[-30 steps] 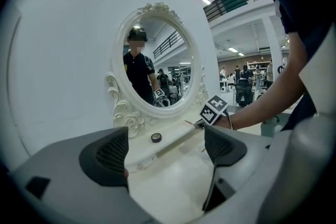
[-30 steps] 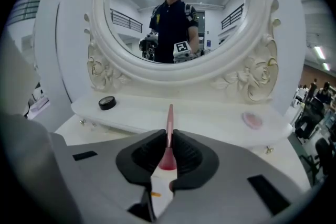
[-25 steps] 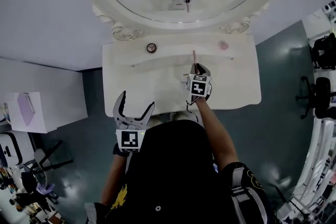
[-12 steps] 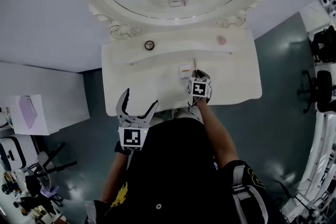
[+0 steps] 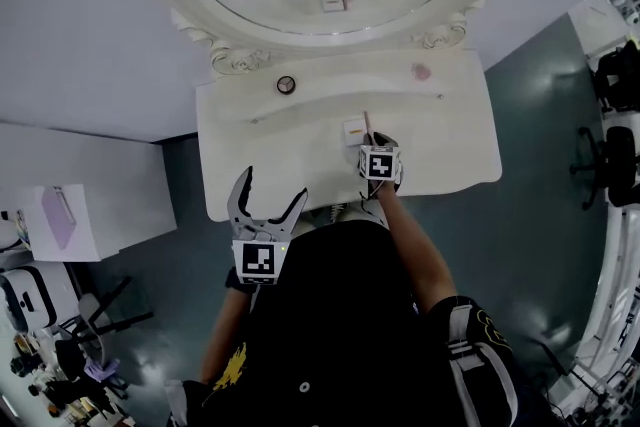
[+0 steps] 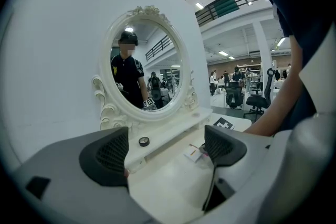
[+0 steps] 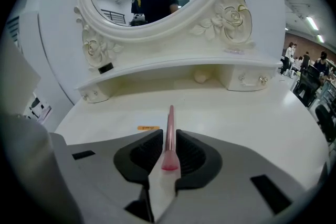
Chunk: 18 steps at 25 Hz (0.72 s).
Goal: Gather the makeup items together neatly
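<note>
A thin pink makeup brush (image 7: pixel 170 123) (image 5: pixel 367 122) lies between the pads of my right gripper (image 7: pixel 169 136) (image 5: pixel 373 141), handle pointing at the mirror. These jaws are opening, and a thin gap shows on each side of the handle. Just left of the brush a small white box (image 5: pixel 352 129) (image 6: pixel 195 153) rests on the vanity top. On the raised shelf are a round black compact (image 5: pixel 286 85) (image 6: pixel 143 141) and a pink puff (image 5: pixel 422 72). My left gripper (image 5: pixel 265 205) (image 6: pixel 168 152) hangs open and empty over the table's front edge.
The white vanity table (image 5: pixel 450 150) backs onto an oval mirror (image 5: pixel 300 25) with a carved frame. Its shelf (image 7: pixel 173 68) has small drawers at the ends. A white cabinet (image 5: pixel 90 205) stands at the left, office chairs (image 5: pixel 615 155) at the right.
My right gripper has drawn back a little toward the front edge with the brush, and the small white box now shows beside it. The left gripper has edged forward, still open.
</note>
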### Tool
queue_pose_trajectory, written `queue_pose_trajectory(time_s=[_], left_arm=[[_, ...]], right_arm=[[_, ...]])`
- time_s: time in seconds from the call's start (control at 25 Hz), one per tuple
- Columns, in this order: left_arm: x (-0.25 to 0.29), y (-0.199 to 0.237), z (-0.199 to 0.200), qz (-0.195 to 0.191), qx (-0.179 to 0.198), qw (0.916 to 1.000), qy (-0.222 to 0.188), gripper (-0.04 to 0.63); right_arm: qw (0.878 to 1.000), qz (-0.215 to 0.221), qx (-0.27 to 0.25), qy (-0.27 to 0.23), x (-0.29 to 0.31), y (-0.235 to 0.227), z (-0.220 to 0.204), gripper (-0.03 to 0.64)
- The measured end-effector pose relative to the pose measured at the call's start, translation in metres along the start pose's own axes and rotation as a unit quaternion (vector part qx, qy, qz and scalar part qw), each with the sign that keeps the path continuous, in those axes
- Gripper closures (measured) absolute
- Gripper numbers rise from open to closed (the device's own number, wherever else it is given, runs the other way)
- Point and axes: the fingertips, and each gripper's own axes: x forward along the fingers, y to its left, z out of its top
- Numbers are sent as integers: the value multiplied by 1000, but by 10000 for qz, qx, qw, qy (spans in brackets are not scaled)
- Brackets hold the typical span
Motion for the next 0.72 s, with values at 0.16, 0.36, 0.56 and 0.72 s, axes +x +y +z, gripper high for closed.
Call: queue_pose_trajectory(time_s=[0.16, 0.36, 0.56, 0.72], left_arm=[[-2, -1, -2, -45, -23, 10000, 40, 140], [0, 6, -2, -31, -20, 10000, 9, 140], [-1, 11, -8, 89, -161, 9998, 68, 140], [-3, 12, -8, 132, -133, 9998, 28, 141]], right_arm=[[9999, 17, 53, 150, -3, -2, -7, 509], [9999, -121, 44, -99, -8, -7, 4, 509], [9891, -926, 231, -1118, -38, -71, 74, 410], [9824, -1238, 184, -1384, -35, -124, 135, 387]])
